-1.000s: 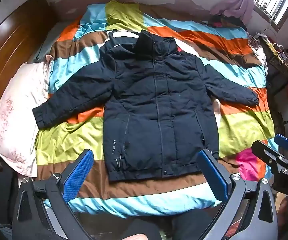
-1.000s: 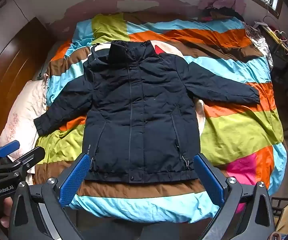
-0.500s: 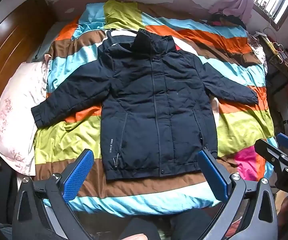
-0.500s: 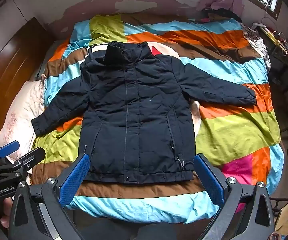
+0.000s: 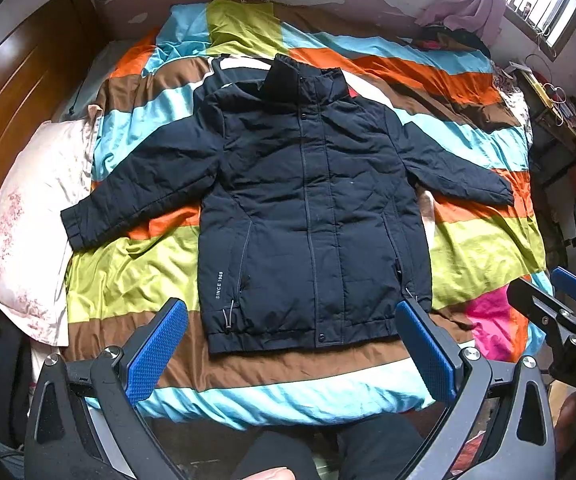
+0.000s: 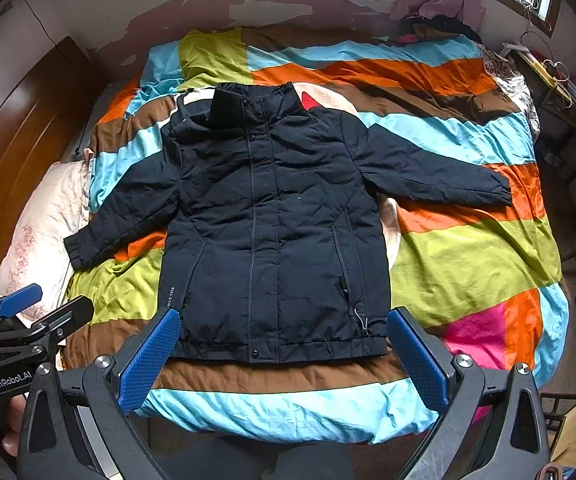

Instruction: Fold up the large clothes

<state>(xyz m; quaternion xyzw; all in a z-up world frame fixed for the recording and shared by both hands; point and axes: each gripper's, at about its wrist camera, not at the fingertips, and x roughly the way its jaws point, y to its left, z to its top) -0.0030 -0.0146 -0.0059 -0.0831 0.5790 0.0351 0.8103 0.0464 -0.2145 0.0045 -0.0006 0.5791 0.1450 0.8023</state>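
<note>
Ahead of my fingers [image 5: 155,354], whose blue pads are knurled: matt quilted cloth jacket [image 5: 312,216] on glossy satin bedspread [image 5: 127,276]; varnished wood headboard [image 5: 11,112].

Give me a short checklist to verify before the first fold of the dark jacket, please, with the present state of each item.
1. Jacket lies flat, front up, on the striped quilt: ok.
2. Both sleeves spread out from the body, none tucked under: ok.
3. Front closed along the middle: ok, as far as visible.
4. Left gripper open, nothing between its fingers: ok.
5. Right gripper open and holding nothing: ok.
6. Nothing lying on the jacket: ok. The pillow lies beside the sleeve cuff; whether they touch, cannot tell.
</note>
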